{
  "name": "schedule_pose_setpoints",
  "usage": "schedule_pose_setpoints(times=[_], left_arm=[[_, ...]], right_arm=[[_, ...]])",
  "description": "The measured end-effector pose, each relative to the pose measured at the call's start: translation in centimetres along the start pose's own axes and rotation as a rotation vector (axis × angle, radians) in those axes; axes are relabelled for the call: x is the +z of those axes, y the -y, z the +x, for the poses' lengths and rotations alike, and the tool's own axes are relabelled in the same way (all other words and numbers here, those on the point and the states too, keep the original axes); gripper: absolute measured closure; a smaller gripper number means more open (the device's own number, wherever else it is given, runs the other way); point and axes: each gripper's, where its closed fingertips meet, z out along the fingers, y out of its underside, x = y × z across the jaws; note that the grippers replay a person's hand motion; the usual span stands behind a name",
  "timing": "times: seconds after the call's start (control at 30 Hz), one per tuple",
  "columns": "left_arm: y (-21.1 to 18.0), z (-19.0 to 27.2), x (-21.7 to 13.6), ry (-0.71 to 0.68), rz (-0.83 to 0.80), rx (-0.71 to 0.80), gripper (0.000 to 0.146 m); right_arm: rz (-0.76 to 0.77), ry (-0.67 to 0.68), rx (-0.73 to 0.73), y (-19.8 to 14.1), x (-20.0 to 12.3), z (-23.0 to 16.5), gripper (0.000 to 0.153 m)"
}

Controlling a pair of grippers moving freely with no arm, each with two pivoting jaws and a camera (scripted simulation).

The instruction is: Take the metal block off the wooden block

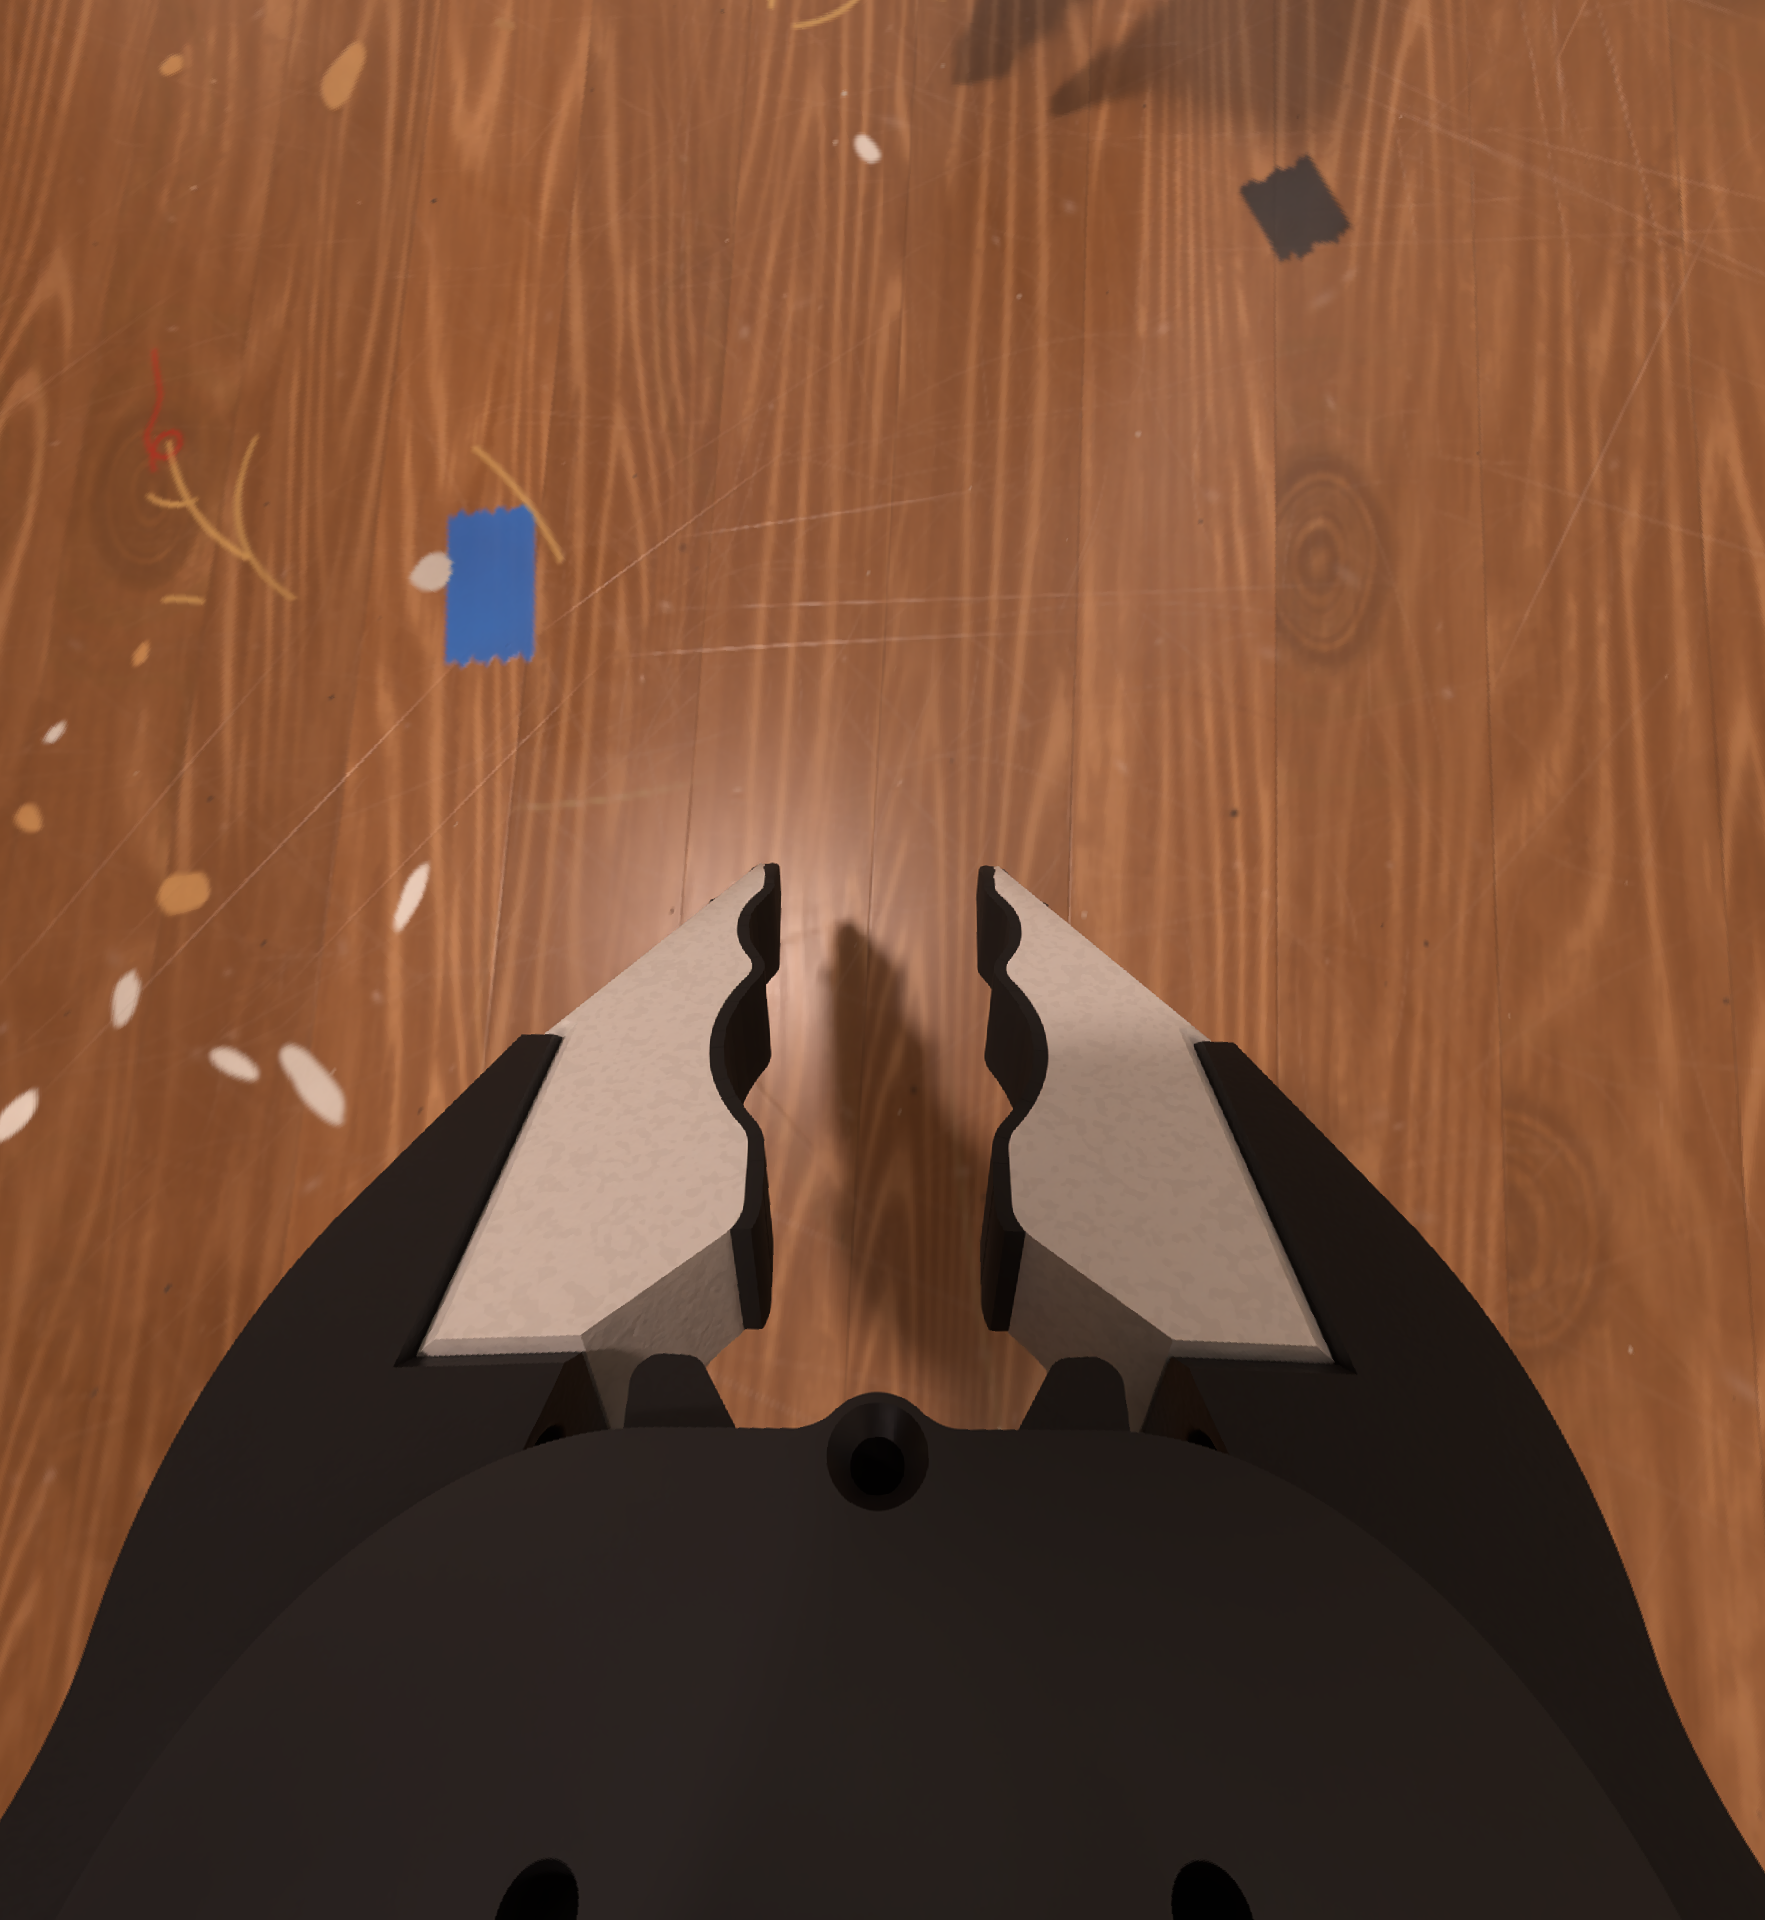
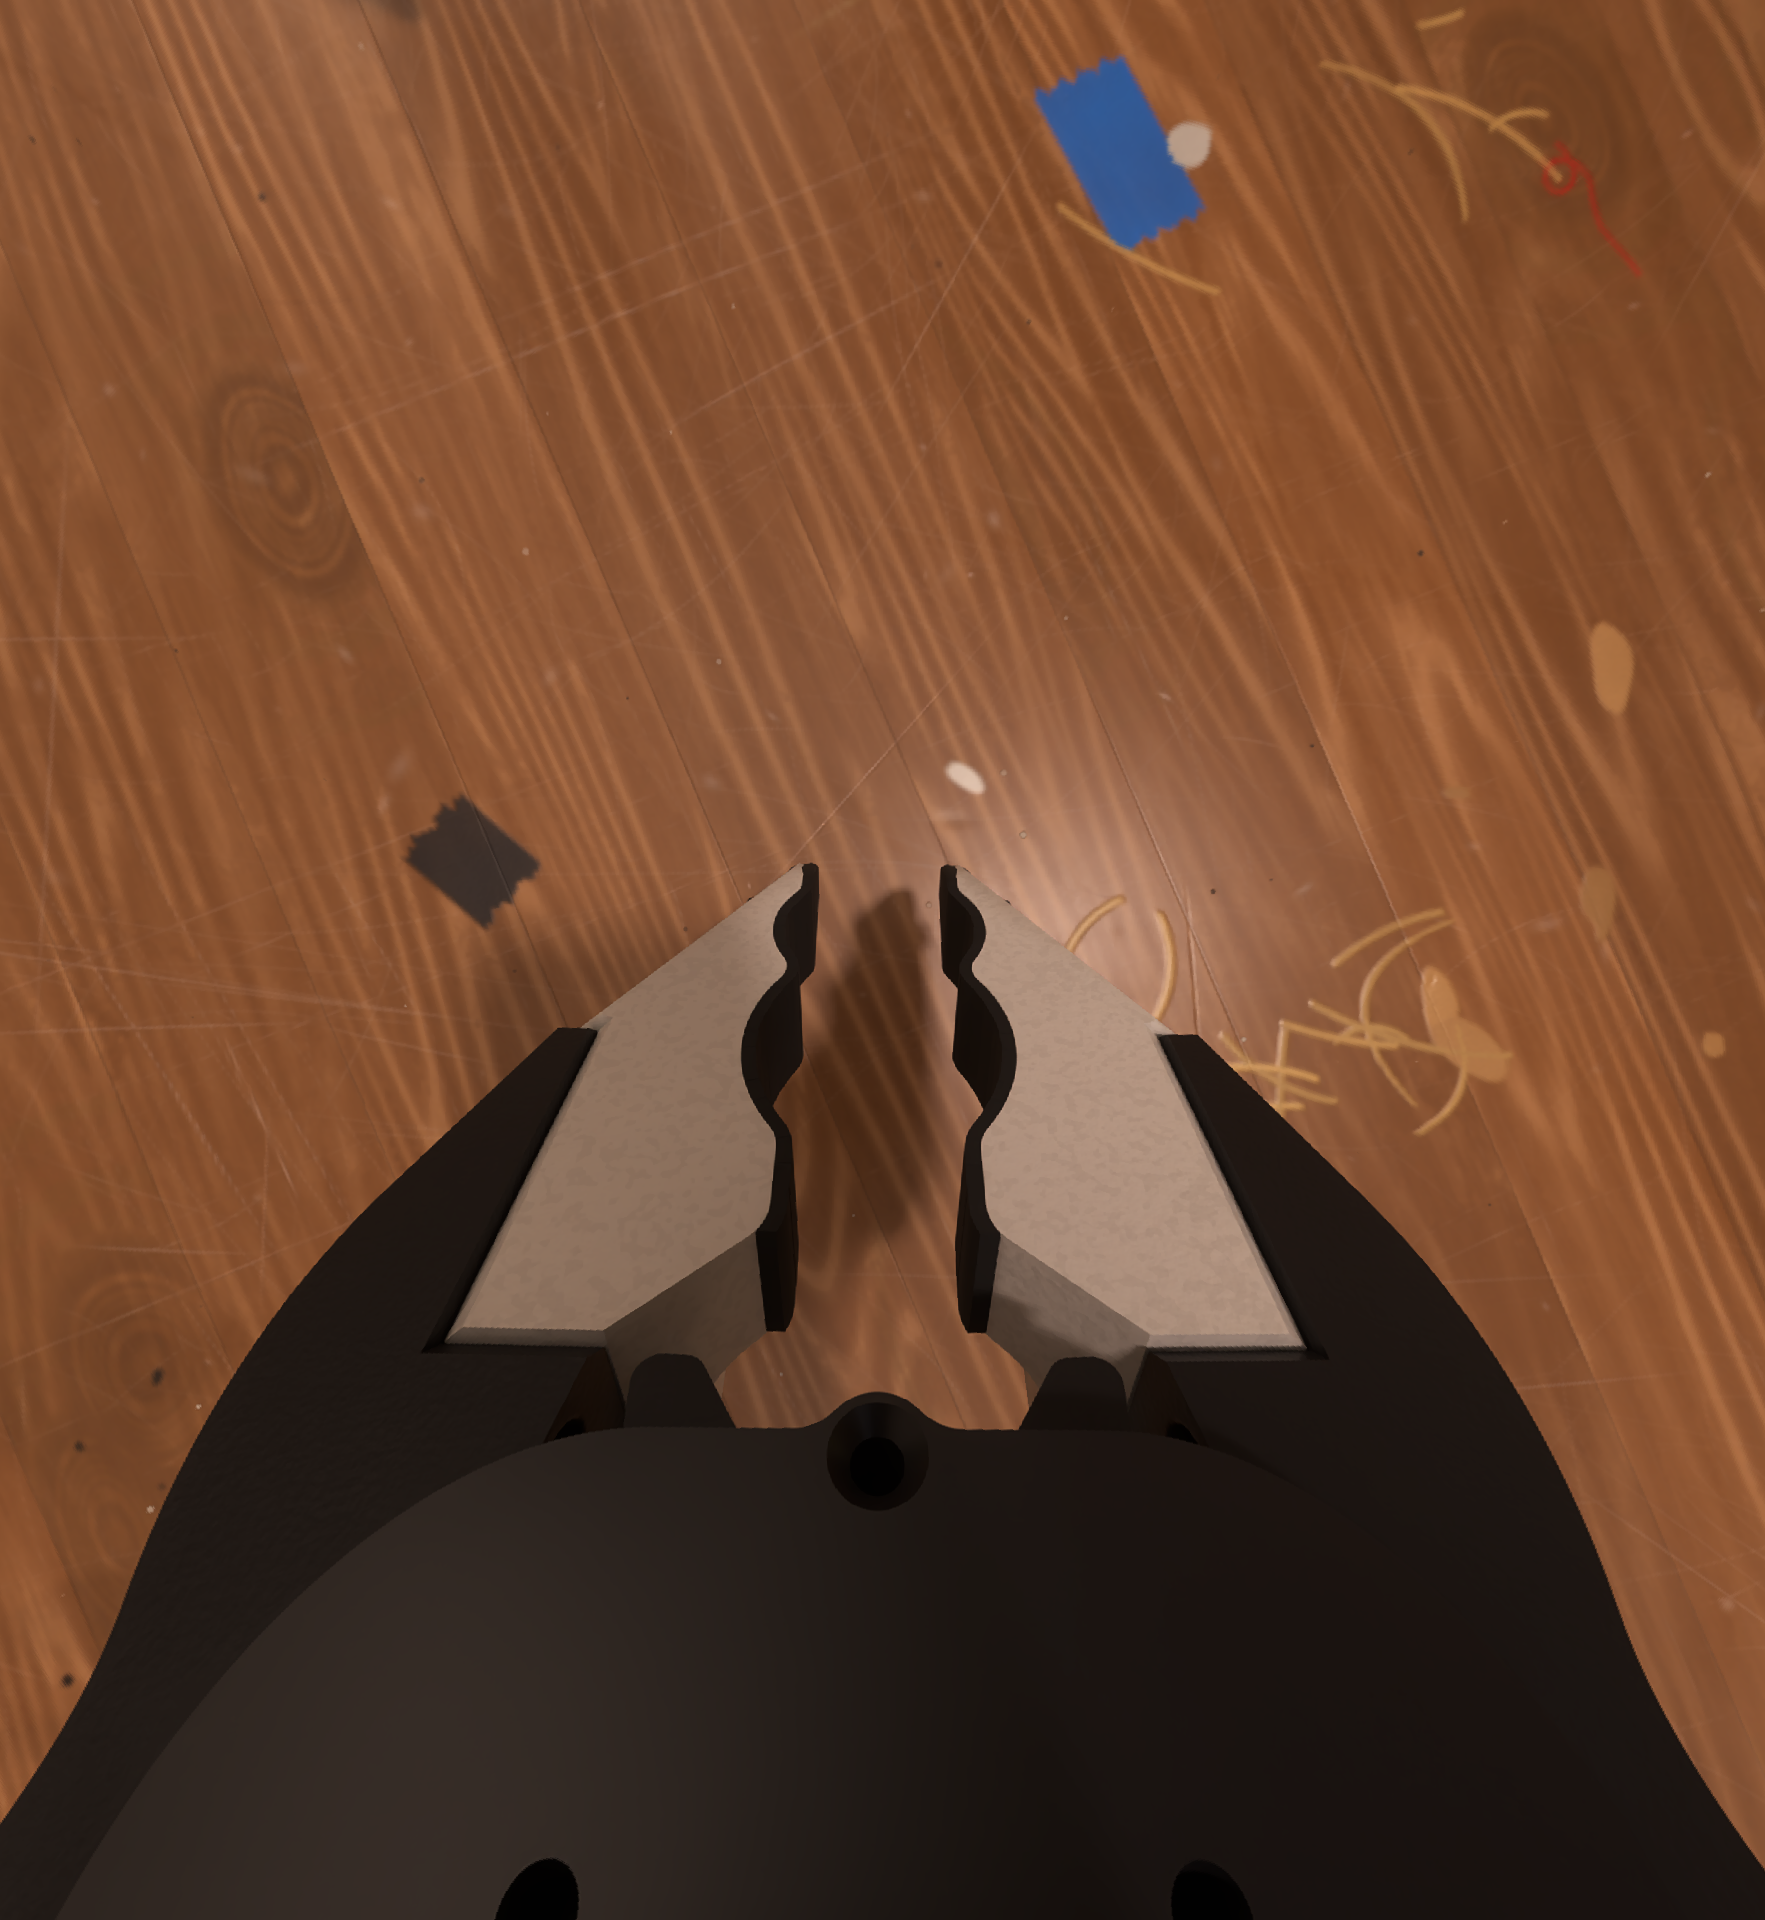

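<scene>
Above bare wood floor [image 1: 1065,623], parted tongs [image 1: 878,873].

You get warm, even light and sharp focus in both views. A soft glare sits on the table [image 1: 816,821] mid-frame, blurred shadows fall between the fingers, and plank lines bow toward the edges.

The left hand-held gripper [image 1: 878,883] has a matte black, rounded body that flares into 2 black arms. Each arm carries a pale beige, speckled wedge finger [image 1: 639,1122] lined with a wavy black pad. A round black boss with 1 central hole sits between the finger roots, and 2 dark holes mark the near edge. The right hand-held gripper [image 2: 878,883] looks identical.
</scene>
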Motion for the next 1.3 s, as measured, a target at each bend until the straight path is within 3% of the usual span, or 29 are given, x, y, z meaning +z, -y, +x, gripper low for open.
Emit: schedule_pose_setpoints(times=[0.17, 0.43, 0.67, 0.9, 1.0, 1.13, 1.3], left_arm=[[-1.1, -1.6, -1.6, 0.093, -0.004, 0.005, 0.107], [-0.4, -1.9, 0.4, 0.127, -0.011, 0.059, 0.108], [1.3, -2.7, 3.5, 0.149, -0.049, 0.157, 0.108], [1.7, -3.4, 4.1, 0.180, -0.084, 0.174, 0.103], [1.4, -3.2, 2.8, 0.166, -0.104, 0.160, 0.099], [0.9, -3.0, -1.4, 0.126, -0.058, 0.122, 0.103], [-2.2, -5.4, -8.0, 0.266, -0.096, 0.032, 0.109]], right_arm=[[-0.014, -0.056, 0.023, 0.1, 1.2, 1.0, 0.127], [0.064, -0.018, 0.171, 2.2, 4.5, 4.3, 0.131], [0.157, -0.110, 0.166, 4.1, 4.8, 6.3, 0.125], [0.098, -0.098, 0.089, 4.2, 6.1, 6.0, 0.124], [0.083, -0.077, 0.066, 4.2, 6.2, 5.5, 0.135], [0.082, -0.048, 0.038, 3.8, 5.7, 4.8, 0.145], [0.039, -0.023, -0.018, 2.9, 5.2, 3.8, 0.146]])
